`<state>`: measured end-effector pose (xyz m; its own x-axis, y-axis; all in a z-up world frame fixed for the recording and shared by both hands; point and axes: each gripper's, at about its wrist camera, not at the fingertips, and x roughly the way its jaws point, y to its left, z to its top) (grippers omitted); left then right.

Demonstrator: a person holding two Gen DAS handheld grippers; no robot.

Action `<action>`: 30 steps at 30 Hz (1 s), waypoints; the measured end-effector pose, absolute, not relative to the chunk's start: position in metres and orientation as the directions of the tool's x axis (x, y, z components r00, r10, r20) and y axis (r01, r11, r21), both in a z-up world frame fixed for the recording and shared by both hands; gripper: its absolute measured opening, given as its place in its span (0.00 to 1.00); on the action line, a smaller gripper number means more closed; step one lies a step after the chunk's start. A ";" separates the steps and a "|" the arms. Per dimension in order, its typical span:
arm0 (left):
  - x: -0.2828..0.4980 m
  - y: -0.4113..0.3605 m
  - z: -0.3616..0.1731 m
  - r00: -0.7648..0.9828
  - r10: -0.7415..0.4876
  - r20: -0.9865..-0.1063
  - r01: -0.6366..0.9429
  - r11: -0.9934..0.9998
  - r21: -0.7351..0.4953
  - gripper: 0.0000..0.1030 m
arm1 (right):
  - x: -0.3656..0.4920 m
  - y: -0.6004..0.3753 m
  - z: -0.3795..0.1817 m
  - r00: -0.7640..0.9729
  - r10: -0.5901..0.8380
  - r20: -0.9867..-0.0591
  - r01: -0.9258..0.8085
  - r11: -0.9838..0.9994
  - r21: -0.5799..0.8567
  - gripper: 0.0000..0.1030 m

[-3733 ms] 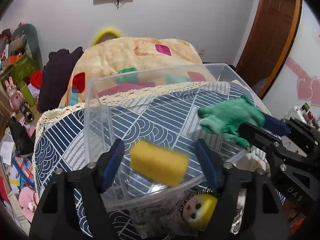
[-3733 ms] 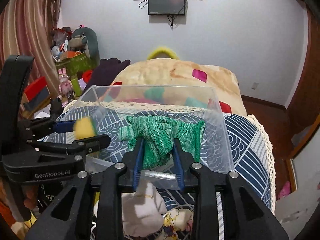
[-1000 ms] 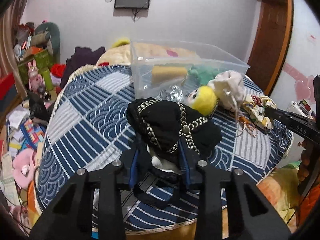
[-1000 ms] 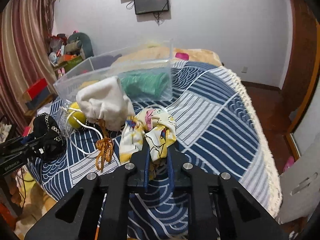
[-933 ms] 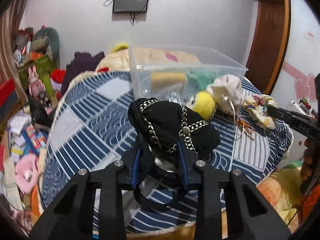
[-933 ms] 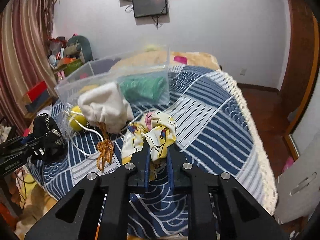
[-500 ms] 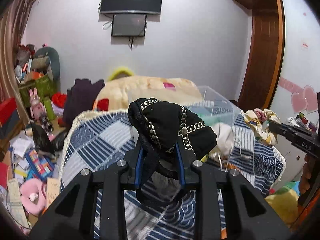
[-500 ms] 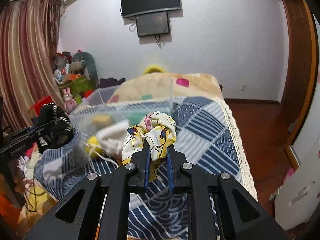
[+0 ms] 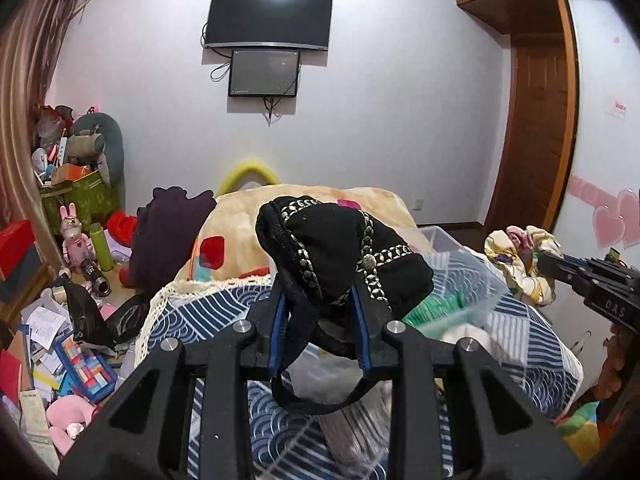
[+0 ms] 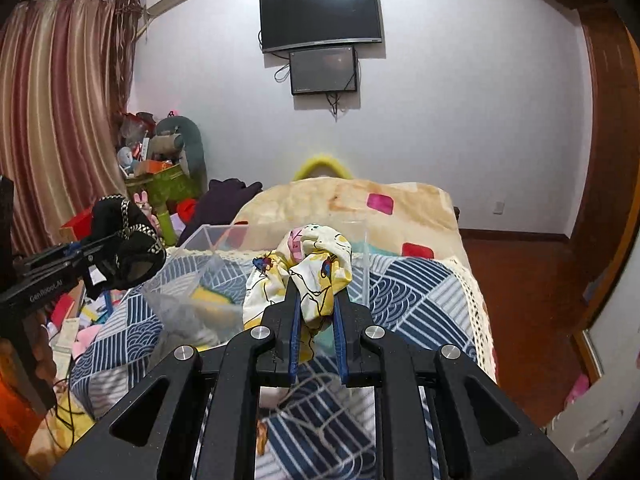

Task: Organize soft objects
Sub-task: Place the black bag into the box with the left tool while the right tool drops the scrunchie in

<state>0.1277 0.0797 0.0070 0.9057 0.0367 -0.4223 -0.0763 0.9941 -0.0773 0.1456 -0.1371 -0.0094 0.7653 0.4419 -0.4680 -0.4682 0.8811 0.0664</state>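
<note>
In the left wrist view the left gripper [image 9: 320,300] is clamped tight on a black studded pouch [image 9: 340,252], its blue-lined jaws pinching the lower part of the fabric. The pouch bulges above the fingertips with its long axis running from about 10 o'clock down to 4 o'clock, the rounded top toward 11; a thin black strap loop [image 9: 320,400] hangs from it toward 6 o'clock. The pouch is held in the air above the blue patterned bedspread [image 9: 208,320]. Behind it, at about 3 o'clock, sits the clear plastic bin [image 9: 464,280] with something green [image 9: 432,312] inside.

Further right, at 3 o'clock in this view, the right gripper [image 9: 536,260] comes in from the frame edge holding a printed cloth [image 9: 516,252] — a crumpled yellow-and-white bundle with pink in it.

In the right wrist view that gripper's jaws stand nearly together, pinched on the cloth's lower folds. The bundle bunches upward toward 12 o'clock with no clear long axis, and a flap droops toward 8 o'clock. It is held just in front of the bin's near wall — a yellow item [image 10: 208,294] lies inside at 9 o'clock.
</note>
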 end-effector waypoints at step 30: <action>0.232 0.058 -0.050 0.760 0.063 -0.647 -0.061 0.998 0.025 0.37 | 0.215 -0.047 -0.060 0.646 0.327 -0.690 -0.528 0.844 -0.095 0.14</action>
<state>0.2324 0.0580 -0.0500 0.7603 0.0631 -0.6465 -0.0612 0.9978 0.0253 0.2151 -0.0471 -0.0603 0.6461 0.3268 -0.6897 -0.5283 0.8437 -0.0951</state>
